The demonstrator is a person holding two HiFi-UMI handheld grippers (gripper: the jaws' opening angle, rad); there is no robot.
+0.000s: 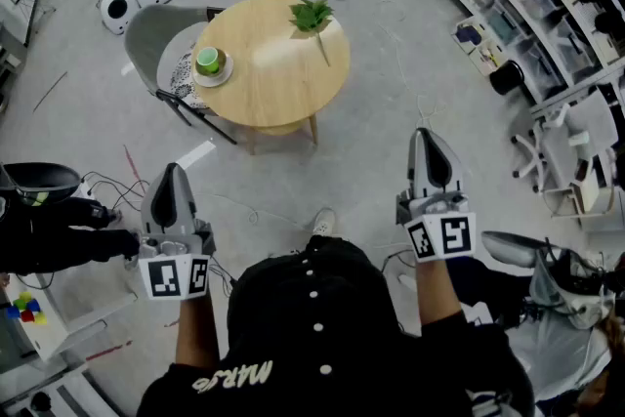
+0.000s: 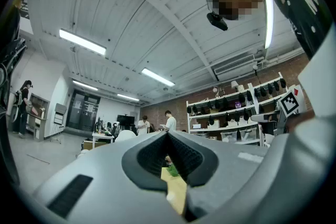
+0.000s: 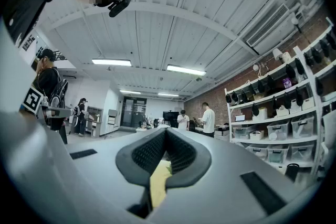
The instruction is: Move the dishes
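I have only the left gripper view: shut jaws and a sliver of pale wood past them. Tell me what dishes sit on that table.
Observer: One green cup on a white saucer, near the left edge of the round pale wooden table.
Operator: Report anything else on it.
Observer: A small green leafy plant at the far side, apart from the cup.
Operator: Give me the right gripper's state.
Observer: The right gripper is shut and empty, held short of the table.

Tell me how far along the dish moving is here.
Nothing looks done: the green cup sits on its saucer on the round table. Nothing in hand: the left hand-held gripper and right hand-held gripper are shut, empty, short of the table. All moving remains.
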